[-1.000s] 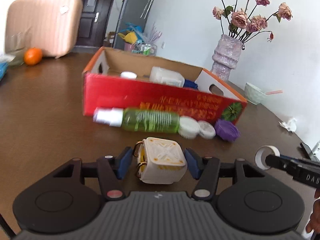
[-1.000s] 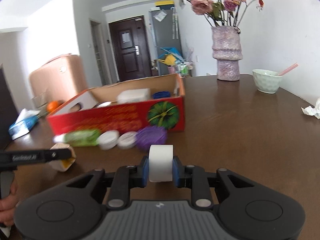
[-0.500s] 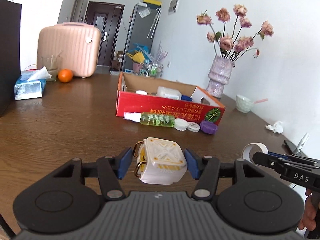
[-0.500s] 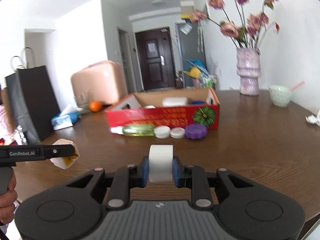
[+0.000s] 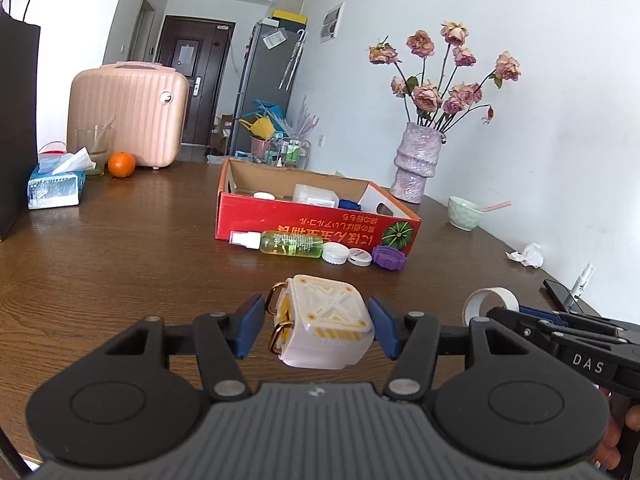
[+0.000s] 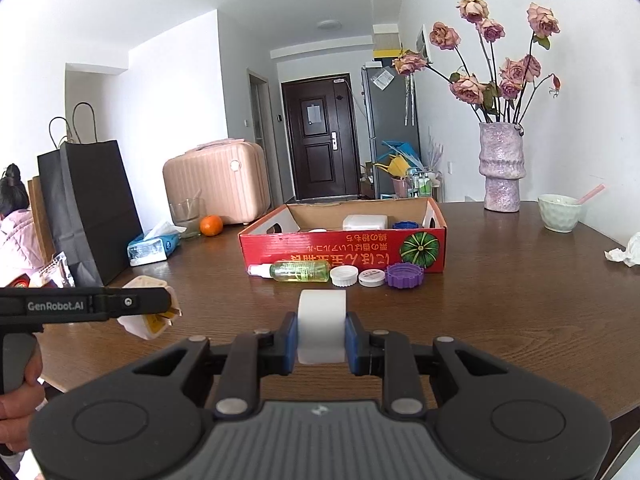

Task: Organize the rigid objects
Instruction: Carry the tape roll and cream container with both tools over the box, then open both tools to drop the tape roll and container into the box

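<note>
Two objects are in hand and neither has reached the box yet: the left tool grasps a white latticed cube with brass rings between its blue pads, and the right tool is clenched on a white tape roll, both carried above the brown table well short of the box. Farther on, four items lie in a row touching or just beside the near wall of the red cardboard box: a green spray bottle, two white lids and a purple lid (all presumably awaiting sorting). Inside the box sit a white container, a blue cap and a small white lid, so the task looks partly done, with six pieces left. From the left wrist, a phone and a small spray bottle show at the table's right edge; only the right wrist view shows a seated person in pink beyond the black paper bags.
</note>
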Demonstrator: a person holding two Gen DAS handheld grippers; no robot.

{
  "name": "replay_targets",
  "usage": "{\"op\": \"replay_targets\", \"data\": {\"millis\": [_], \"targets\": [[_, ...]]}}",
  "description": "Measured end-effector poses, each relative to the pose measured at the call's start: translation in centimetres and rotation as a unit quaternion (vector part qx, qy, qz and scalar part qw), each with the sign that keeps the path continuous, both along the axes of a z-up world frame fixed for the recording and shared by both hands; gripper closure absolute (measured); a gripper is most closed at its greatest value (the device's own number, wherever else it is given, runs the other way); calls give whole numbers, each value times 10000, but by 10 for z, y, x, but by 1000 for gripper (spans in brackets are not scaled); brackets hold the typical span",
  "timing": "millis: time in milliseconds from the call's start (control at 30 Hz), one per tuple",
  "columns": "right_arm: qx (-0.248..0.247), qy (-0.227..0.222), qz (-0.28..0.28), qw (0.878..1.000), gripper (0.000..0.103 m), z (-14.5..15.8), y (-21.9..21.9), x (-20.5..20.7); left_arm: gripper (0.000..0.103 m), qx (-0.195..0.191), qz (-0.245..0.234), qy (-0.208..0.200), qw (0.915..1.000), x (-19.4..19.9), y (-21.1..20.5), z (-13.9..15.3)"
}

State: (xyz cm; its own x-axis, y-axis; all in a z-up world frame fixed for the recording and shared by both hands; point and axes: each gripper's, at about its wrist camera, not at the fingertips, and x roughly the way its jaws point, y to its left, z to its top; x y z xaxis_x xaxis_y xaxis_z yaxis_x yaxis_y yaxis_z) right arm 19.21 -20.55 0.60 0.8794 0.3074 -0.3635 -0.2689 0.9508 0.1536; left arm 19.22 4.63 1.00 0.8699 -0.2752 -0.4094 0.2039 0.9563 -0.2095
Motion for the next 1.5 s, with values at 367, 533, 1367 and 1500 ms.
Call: {"op": "replay_targets", "data": {"millis": [367, 533, 1367, 1500], "targets": [[9, 256, -53, 9997, 80, -14, -2, 30, 45, 68, 55, -39, 10000, 47, 2, 9], [-18, 224, -58, 9997, 80, -9, -2, 60, 45, 112, 85, -67, 9999, 85, 0, 16], [803, 455, 479, 9946, 80, 9, 26, 349, 44, 279, 503, 170, 9982, 358, 8, 21], [771, 501, 452, 9947, 80, 9, 43, 398, 53, 496, 439, 280, 9974, 390, 4, 6]]}}
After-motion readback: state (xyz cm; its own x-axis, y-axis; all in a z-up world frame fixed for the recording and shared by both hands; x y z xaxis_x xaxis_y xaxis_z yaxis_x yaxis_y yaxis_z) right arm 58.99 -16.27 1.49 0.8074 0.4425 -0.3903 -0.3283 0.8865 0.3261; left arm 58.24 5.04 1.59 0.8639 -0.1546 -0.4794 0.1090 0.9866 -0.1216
